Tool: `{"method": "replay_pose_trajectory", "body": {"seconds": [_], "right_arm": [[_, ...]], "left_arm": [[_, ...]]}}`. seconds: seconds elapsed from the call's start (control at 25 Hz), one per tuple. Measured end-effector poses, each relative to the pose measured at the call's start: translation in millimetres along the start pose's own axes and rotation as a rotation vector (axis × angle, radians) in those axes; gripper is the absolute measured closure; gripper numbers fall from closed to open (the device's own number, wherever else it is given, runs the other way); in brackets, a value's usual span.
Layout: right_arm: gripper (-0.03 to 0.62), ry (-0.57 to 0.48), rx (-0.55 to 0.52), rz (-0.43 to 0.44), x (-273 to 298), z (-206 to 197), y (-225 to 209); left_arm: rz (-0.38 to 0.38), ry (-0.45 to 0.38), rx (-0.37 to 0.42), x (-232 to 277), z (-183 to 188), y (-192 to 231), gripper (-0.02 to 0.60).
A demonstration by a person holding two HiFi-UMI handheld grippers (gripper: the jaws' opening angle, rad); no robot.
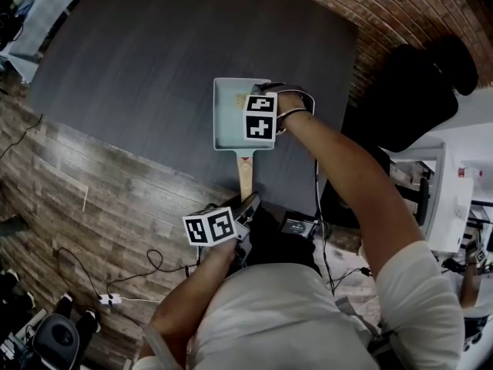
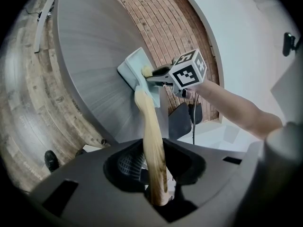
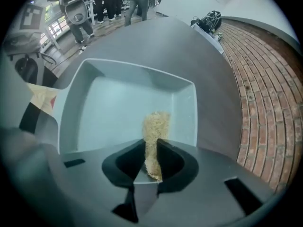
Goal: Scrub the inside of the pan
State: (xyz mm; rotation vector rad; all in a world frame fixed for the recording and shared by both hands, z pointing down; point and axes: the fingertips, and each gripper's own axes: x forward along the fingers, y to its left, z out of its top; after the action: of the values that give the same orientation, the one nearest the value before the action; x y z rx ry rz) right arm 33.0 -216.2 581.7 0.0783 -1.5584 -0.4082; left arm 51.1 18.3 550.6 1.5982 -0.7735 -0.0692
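Right gripper view shows right gripper [image 3: 151, 151] pinching scrubber [image 3: 155, 126]; left gripper view, handle [image 2: 150, 136] clamped.

Pan [image 1: 229, 118] sat on your table [image 1: 139, 60], toward its near edge | handle [image 1: 245, 174] ran back from the pan to you, into your left gripper [image 2: 156, 183], jaws closed on it | your right gripper [image 3: 151, 162] stood above the pan's right side, scrub pad [image 3: 155, 124] clamped between its jaws and reaching down inside the pan.

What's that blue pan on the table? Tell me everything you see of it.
A pale blue-green rectangular pan with low raised walls, apparently coated metal, and a light wooden handle. It sits flat on the dark table. The left claw grips the handle's end; a tan scrubber in the right claw reaches its floor.
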Motion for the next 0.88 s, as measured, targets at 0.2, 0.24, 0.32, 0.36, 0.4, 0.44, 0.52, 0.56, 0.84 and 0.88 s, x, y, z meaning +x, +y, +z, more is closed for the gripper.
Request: {"method": "replay_pose_trajectory", "body": {"seconds": [0.2, 0.24, 0.32, 0.36, 0.4, 0.44, 0.52, 0.56, 0.84, 0.88], "right_arm": [[0.516, -0.019, 0.06, 0.057, -5, 1, 13], [0.516, -0.023, 0.073, 0.071, -6, 1, 16], [0.516, -0.033, 0.101, 0.105, -8, 3, 24], [0.516, -0.039, 0.117, 0.125, -10, 4, 28], [0.516, -0.045, 0.132, 0.147, -12, 5, 33], [0.516, -0.051, 0.146, 0.171, -13, 5, 38], [0.516, -0.061, 0.176, 0.222, -17, 6, 46], [0.516, -0.066, 0.194, 0.248, -18, 7, 50], [0.516, -0.081, 0.348, 0.454, -27, 9, 78], [0.516, -0.088, 0.363, 0.483, -29, 9, 81]], "left_arm": [[0.014, -0.018, 0.002, -1, 3, 2, 0.476], [0.017, -0.02, 0.002, -1, 3, 2, 0.476], [0.021, -0.025, 0.003, -1, 4, 2, 0.476], [0.023, -0.026, 0.003, -2, 4, 3, 0.476], [0.026, -0.027, 0.003, -2, 4, 3, 0.476], [0.028, -0.028, 0.003, -2, 4, 3, 0.476], [0.03, -0.03, 0.003, -1, 5, 2, 0.476], [0.03, -0.031, 0.002, -1, 5, 2, 0.476], [0.026, -0.035, 0.002, -1, 5, 3, 0.476], [0.026, -0.037, 0.002, -1, 6, 3, 0.476]]}}
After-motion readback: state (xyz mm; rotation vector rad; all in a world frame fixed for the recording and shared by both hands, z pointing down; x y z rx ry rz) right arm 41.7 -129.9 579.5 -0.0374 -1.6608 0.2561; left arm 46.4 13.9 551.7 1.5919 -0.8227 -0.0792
